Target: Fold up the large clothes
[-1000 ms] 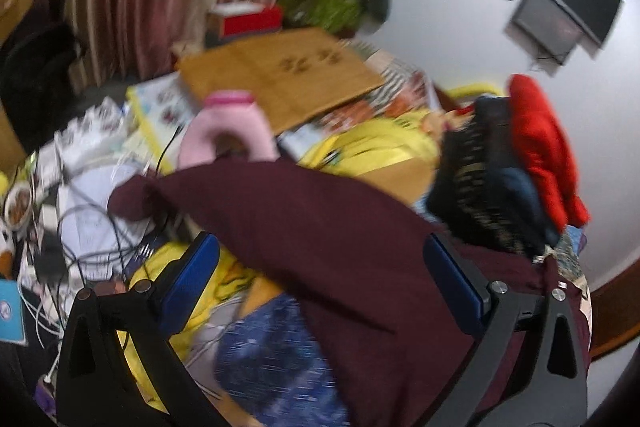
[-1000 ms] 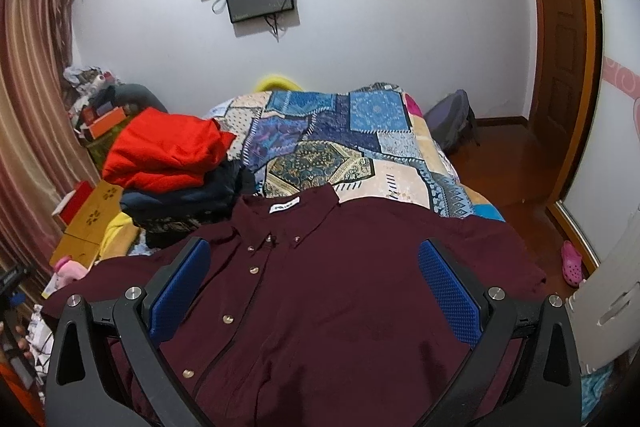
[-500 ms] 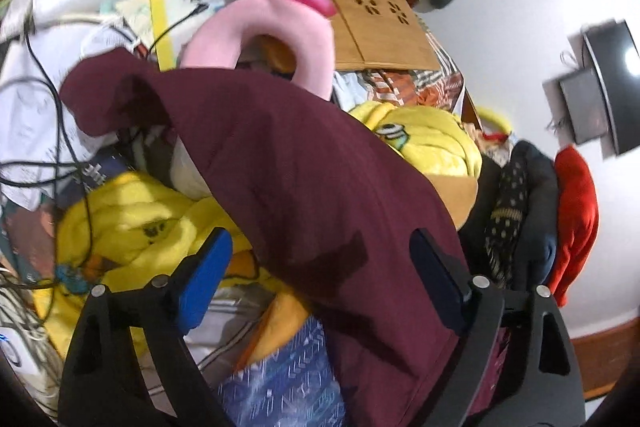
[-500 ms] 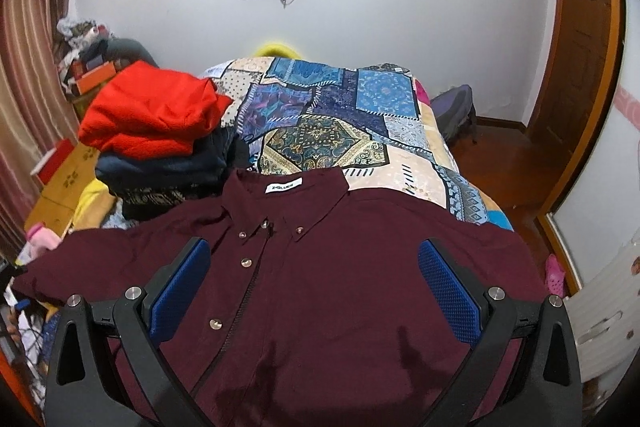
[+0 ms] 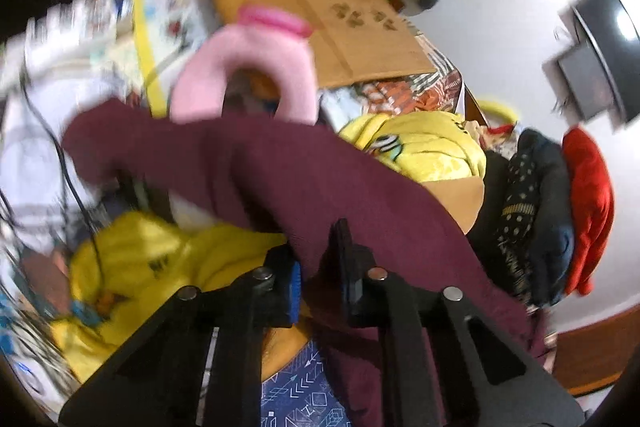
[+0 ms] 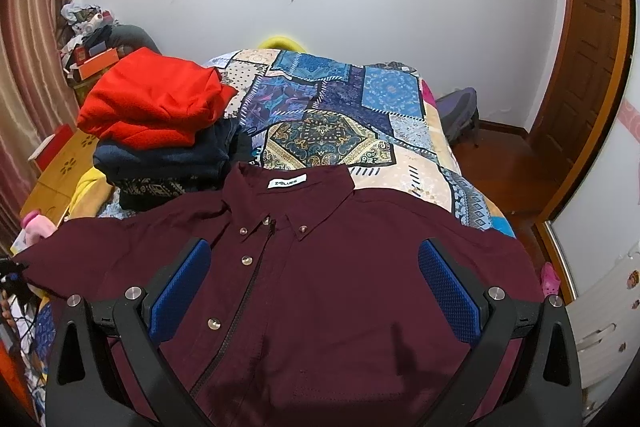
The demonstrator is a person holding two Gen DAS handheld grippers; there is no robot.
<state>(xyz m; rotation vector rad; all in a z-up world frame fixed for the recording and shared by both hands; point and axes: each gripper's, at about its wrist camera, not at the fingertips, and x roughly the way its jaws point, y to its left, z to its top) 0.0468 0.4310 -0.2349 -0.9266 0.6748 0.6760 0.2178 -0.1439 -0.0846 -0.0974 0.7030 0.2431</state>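
Closing now, your L gripper (image 5: 320, 275) goes from wide open to pinching the maroon shirt (image 6: 320, 287) sleeve; R gripper (image 6: 314, 291) open above it, so sleeve fold's next imo.

The left gripper (image 5: 320, 267) fills the bottom of the blurred view, its 2 black fingers (image 5: 352, 279) drawn close together and closing on a fold of maroon shirt (image 5: 304, 171), which sits pinched between them. The shirt's sleeve stretches away from the gripper up and to the left, ending in a loose cuff. Just beyond the sleeve stands a pink U-shaped neck pillow (image 5: 256, 67). To the left of the fingers lies crumpled yellow fabric (image 5: 160, 255), with dark cables (image 5: 68, 183) crossing white items further left. Beneath the gripper shows blue patterned cloth (image 5: 296, 395). Far right, a stack of folded clothes (image 5: 560, 219) is topped in red.
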